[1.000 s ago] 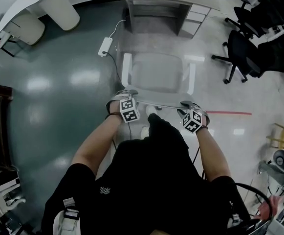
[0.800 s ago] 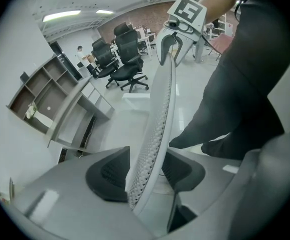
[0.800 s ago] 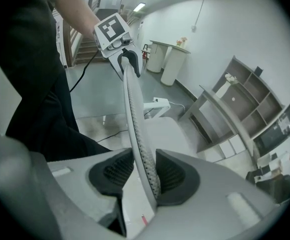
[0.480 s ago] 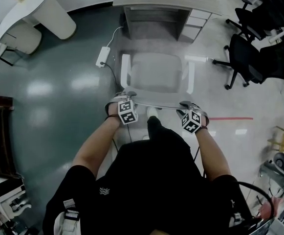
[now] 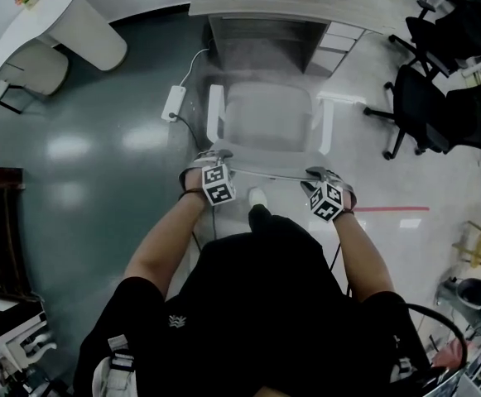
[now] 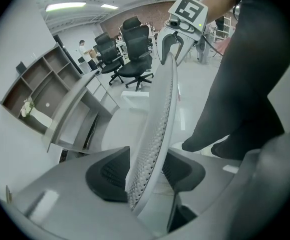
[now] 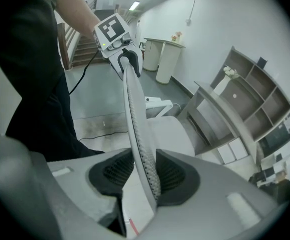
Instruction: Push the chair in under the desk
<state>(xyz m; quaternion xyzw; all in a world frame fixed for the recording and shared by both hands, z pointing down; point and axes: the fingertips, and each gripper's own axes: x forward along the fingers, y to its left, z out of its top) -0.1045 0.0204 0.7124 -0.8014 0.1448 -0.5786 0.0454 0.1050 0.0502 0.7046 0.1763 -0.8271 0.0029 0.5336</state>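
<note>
Now left gripper [image 5: 214,160], right gripper [image 5: 319,176] fingers [image 7: 116,173] half-spread, pinching chair backrest [image 6: 159,119].

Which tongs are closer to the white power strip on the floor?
Left. The left tongs grip the chair back at the end on the power strip's side; the right tongs grip its far end.

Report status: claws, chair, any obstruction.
Left claw, right claw shut on chair back. Chair facing desk opening, not under yet. Power strip off to its left, nothing between.
</note>
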